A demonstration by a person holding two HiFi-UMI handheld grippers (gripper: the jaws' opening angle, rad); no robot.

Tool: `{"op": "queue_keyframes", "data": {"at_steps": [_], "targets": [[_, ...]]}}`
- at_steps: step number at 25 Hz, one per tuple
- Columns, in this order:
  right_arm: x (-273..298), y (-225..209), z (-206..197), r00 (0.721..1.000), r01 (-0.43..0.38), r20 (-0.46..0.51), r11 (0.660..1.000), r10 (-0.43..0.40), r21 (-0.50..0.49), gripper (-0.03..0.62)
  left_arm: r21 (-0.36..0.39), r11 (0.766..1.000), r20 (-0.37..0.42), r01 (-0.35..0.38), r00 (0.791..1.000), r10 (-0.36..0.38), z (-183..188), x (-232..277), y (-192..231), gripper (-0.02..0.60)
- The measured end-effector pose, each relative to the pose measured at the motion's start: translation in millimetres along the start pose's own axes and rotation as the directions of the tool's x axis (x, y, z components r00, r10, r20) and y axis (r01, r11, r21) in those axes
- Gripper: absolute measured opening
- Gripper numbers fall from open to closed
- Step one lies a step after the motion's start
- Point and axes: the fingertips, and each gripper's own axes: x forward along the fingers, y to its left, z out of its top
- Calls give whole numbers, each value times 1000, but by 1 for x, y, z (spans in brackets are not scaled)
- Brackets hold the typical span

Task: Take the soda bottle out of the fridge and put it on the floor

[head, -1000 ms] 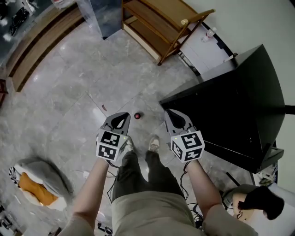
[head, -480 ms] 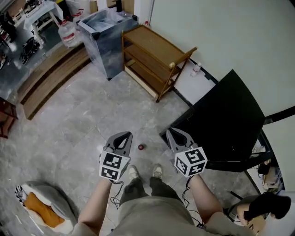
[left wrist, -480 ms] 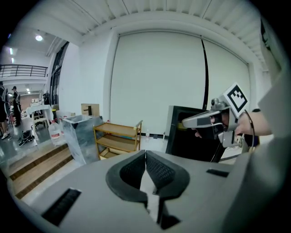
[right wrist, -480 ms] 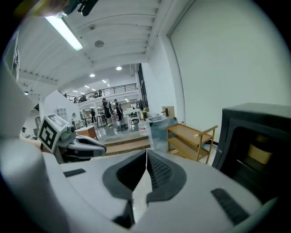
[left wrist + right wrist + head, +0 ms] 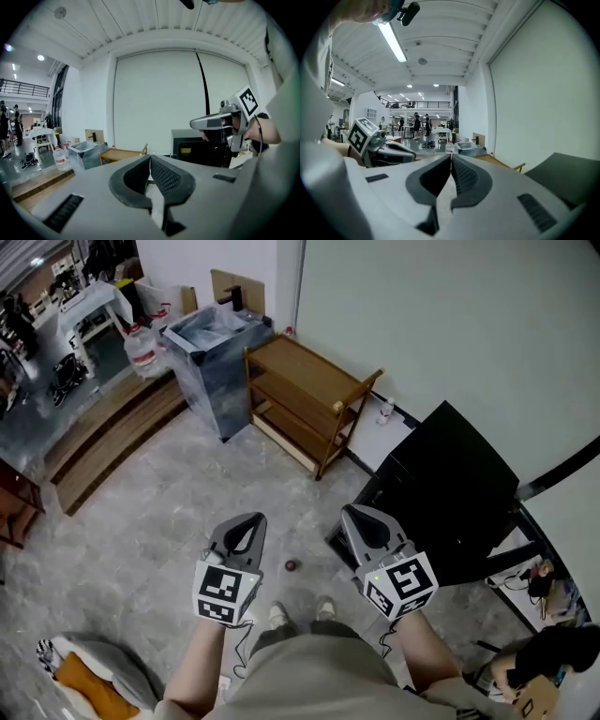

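Note:
In the head view a small round red top (image 5: 292,565) shows on the grey floor just ahead of the person's shoes, between the two grippers; it looks like the soda bottle seen from above. The black fridge (image 5: 450,488) stands to the right with its door shut. My left gripper (image 5: 251,518) is held up over the floor left of the red top, jaws shut and empty. My right gripper (image 5: 353,512) hovers by the fridge's near corner, also shut with nothing in it. The left gripper view (image 5: 150,158) and right gripper view (image 5: 451,157) both show pads pressed together.
A wooden shelf cart (image 5: 309,399) stands by the wall behind the fridge. A plastic-wrapped grey bin (image 5: 214,348), a water jug (image 5: 142,343) and wooden steps (image 5: 112,437) lie further left. A grey and orange cushion (image 5: 84,676) sits at bottom left. A person crouches at bottom right (image 5: 553,652).
The head view has risen and tilted outward, so more of the room and wall shows. Both grippers stay shut and side by side; the red top now looks smaller and farther below.

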Motion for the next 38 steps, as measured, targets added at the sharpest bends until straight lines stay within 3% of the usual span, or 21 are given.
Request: {"op": "queue_keyframes", "data": {"at_steps": [8, 14, 20, 38], "targets": [[-39, 20, 78, 986, -17, 165, 998, 27, -63, -2, 78, 997, 147, -21, 989, 9, 79, -54, -9, 7], [-67, 29, 118, 964, -28, 262, 997, 46, -72, -2, 120, 992, 217, -46, 976, 19, 112, -82, -20, 6], [-83, 45, 139, 948, -57, 304, 990, 95, -130, -3, 123, 989, 235, -76, 971, 46, 123, -101, -24, 8], [-66, 60, 139, 944, -113, 290, 980, 156, -162, -3, 119, 986, 239, -117, 967, 86, 126, -109, -9, 7]]}}
